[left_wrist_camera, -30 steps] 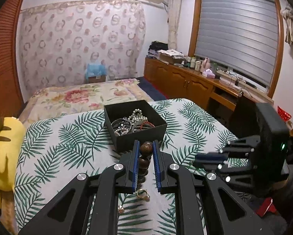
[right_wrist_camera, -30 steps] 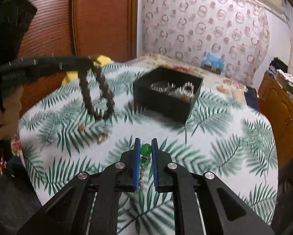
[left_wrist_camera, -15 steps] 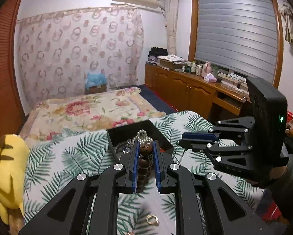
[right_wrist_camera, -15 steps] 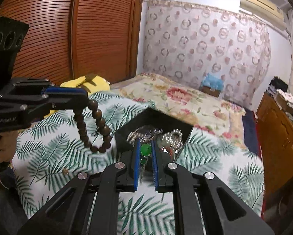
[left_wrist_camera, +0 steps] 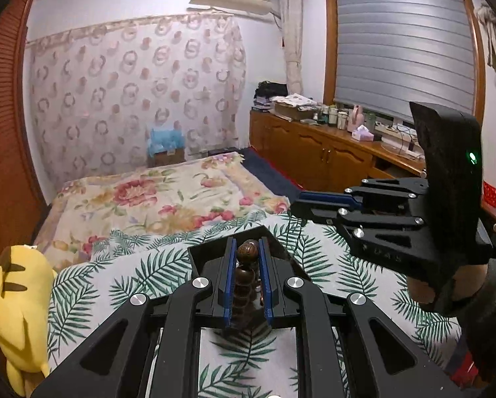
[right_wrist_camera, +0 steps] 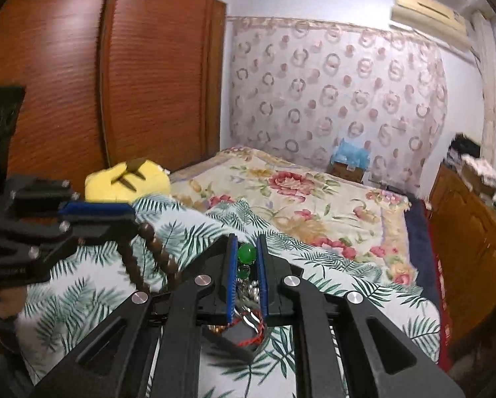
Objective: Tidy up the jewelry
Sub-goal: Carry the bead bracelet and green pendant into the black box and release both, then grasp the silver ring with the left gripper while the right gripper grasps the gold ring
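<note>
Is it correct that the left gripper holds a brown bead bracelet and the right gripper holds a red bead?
Not quite. The bead between the right gripper fingers is green, not red, as the right wrist view shows. The left gripper does hold the brown bead bracelet.

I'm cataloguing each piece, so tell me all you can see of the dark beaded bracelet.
The dark beaded bracelet is a loop of round, dark brown, wood-looking beads. One larger bead, seemingly carved, sits pinched between the blue pads of the left hand-held gripper; the rest hangs free as two strands above the fern-print cover, near the black box.
</note>
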Demonstrator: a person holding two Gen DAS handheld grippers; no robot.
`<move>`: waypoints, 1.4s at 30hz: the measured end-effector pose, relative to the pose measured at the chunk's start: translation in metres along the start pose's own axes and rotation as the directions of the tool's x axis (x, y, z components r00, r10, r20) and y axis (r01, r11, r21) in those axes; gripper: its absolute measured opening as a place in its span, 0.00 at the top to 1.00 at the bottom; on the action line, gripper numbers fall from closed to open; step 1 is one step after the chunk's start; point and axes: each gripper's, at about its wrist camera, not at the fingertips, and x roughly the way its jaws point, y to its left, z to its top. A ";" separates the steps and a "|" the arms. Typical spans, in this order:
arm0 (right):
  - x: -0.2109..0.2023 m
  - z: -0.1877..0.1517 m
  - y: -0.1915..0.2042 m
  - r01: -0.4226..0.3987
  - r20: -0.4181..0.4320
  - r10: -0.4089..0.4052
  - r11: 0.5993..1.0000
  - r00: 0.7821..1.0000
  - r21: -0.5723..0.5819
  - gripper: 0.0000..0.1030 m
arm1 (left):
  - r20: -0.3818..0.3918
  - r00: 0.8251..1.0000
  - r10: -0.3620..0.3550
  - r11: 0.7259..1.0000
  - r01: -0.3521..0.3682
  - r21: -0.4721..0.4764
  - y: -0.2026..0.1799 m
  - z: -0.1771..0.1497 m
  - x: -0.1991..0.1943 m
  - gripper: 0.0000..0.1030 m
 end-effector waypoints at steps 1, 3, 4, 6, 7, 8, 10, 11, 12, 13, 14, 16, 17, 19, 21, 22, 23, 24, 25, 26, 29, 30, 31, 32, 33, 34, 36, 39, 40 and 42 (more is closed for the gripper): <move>0.002 0.000 -0.003 -0.003 0.001 0.003 1.000 1.000 0.015 0.88 | 0.001 1.000 0.002 1.000 -0.002 0.000 0.001 0.003 0.002 0.88; 0.010 -0.002 -0.007 0.001 -0.011 -0.001 1.000 1.000 0.029 0.88 | 0.002 1.000 0.004 1.000 -0.004 -0.002 0.002 0.007 0.006 0.88; 0.015 -0.004 -0.008 0.002 -0.021 -0.001 0.999 1.000 0.036 0.88 | 0.001 1.000 0.005 1.000 -0.005 -0.003 0.003 0.008 0.007 0.88; 0.024 -0.010 -0.012 -0.004 -0.042 0.007 0.998 0.999 0.056 0.88 | -0.001 1.000 0.008 1.000 -0.008 -0.003 0.004 0.011 0.011 0.88; 0.029 -0.013 -0.013 -0.006 -0.054 0.009 0.998 0.999 0.064 0.88 | -0.002 1.000 0.010 1.000 -0.010 -0.003 0.005 0.011 0.012 0.88; 0.034 -0.018 -0.014 -0.011 -0.070 0.016 0.997 0.997 0.073 0.88 | -0.004 1.000 0.012 1.000 -0.012 -0.004 0.005 0.012 0.014 0.88; 0.042 -0.025 -0.015 -0.014 -0.094 0.022 0.997 0.995 0.080 0.88 | -0.006 1.000 0.016 1.000 -0.016 -0.004 0.005 0.012 0.016 0.88; 0.046 -0.029 -0.015 -0.014 -0.106 0.023 0.996 0.994 0.084 0.88 | -0.007 1.000 0.018 1.000 -0.018 -0.003 0.005 0.013 0.018 0.88; 0.051 -0.034 -0.016 -0.016 -0.120 0.027 0.996 0.992 0.092 0.88 | -0.009 1.000 0.018 1.000 -0.018 -0.004 0.006 0.013 0.019 0.88; 0.054 -0.038 -0.017 -0.019 -0.130 0.032 0.995 0.991 0.102 0.88 | -0.011 1.000 0.020 1.000 -0.020 -0.004 0.006 0.014 0.020 0.88; 0.059 -0.043 -0.020 -0.020 -0.144 0.038 0.992 0.989 0.121 0.87 | -0.012 1.000 0.021 1.000 -0.021 -0.004 0.006 0.014 0.022 0.88; 0.065 -0.047 -0.021 -0.026 -0.158 0.049 0.989 0.986 0.144 0.87 | -0.012 1.000 0.020 1.000 -0.020 -0.004 0.006 0.013 0.021 0.88; 0.067 -0.050 -0.021 -0.028 -0.163 0.053 0.989 0.985 0.147 0.87 | -0.013 1.000 0.018 1.000 -0.019 -0.006 0.006 0.014 0.023 0.88; 0.069 -0.054 -0.022 -0.023 -0.170 0.049 0.988 0.984 0.150 0.87 | -0.016 1.000 0.015 1.000 -0.015 -0.007 0.005 0.014 0.026 0.88; 0.069 -0.056 -0.022 -0.028 -0.171 0.055 0.987 0.984 0.156 0.87 | -0.021 1.000 0.017 1.000 -0.017 -0.005 0.006 0.016 0.031 0.88; 0.068 -0.056 -0.021 -0.031 -0.171 0.058 0.987 0.984 0.158 0.87 | -0.025 1.000 0.019 1.000 -0.019 -0.003 0.007 0.017 0.035 0.88; 0.067 -0.057 -0.020 -0.031 -0.170 0.059 0.987 0.984 0.160 0.87 | -0.028 0.999 0.020 1.000 -0.020 -0.003 0.006 0.018 0.039 0.88; 0.066 -0.057 -0.021 -0.031 -0.169 0.058 0.986 0.984 0.162 0.87 | -0.033 0.999 0.023 1.000 -0.023 -0.003 0.007 0.018 0.043 0.88; 0.065 -0.057 -0.022 -0.034 -0.168 0.062 0.986 0.984 0.164 0.87 | -0.037 0.999 0.024 1.000 -0.024 -0.004 0.007 0.019 0.046 0.88; 0.064 -0.058 -0.022 -0.035 -0.167 0.063 0.986 0.984 0.165 0.87 | -0.040 0.999 0.025 1.000 -0.025 -0.005 0.008 0.019 0.049 0.88; 0.060 -0.059 -0.022 -0.033 -0.158 0.059 0.986 0.986 0.166 0.77 | -0.055 0.998 0.025 1.000 -0.025 -0.011 0.010 0.017 0.059 0.88; 0.059 -0.059 -0.021 -0.031 -0.155 0.057 0.986 0.986 0.165 0.75 | -0.060 0.998 0.025 1.000 -0.026 -0.012 0.011 0.018 0.062 0.88; 0.057 -0.059 -0.023 -0.027 -0.155 0.053 0.986 0.987 0.165 0.73 | -0.066 0.997 0.026 1.000 -0.027 -0.013 0.012 0.017 0.066 0.88; 0.056 -0.060 -0.022 -0.008 -0.160 0.033 0.987 0.987 0.158 0.68 | -0.070 0.997 0.027 0.999 -0.028 -0.015 0.013 0.016 0.069 0.88; 0.056 -0.060 -0.021 0.009 -0.164 0.016 0.988 0.986 0.153 0.66 | -0.074 0.997 0.028 0.999 -0.029 -0.019 0.013 0.014 0.072 0.88; 0.055 -0.061 -0.021 0.019 -0.166 0.006 0.989 0.986 0.149 0.65 | -0.081 0.996 0.025 0.999 -0.027 -0.027 0.015 0.012 0.075 0.88; 0.053 -0.062 -0.020 0.018 -0.168 0.007 0.989 0.986 0.144 0.65 | -0.088 0.996 0.028 0.999 -0.032 -0.035 0.018 0.010 0.079 0.88; 0.048 -0.063 -0.019 0.023 -0.166 0.000 0.991 0.986 0.134 0.65 | -0.092 0.995 0.041 0.998 -0.045 -0.050 0.021 0.009 0.082 0.79; 0.046 -0.063 -0.018 0.023 -0.165 0.000 0.991 0.986 0.133 0.65 | -0.094 0.995 0.042 0.997 -0.047 -0.054 0.022 0.009 0.081 0.69; 0.042 -0.063 -0.016 0.020 -0.159 0.001 0.991 0.987 0.132 0.65 | -0.084 0.995 0.048 0.997 -0.053 -0.058 0.024 0.009 0.078 0.41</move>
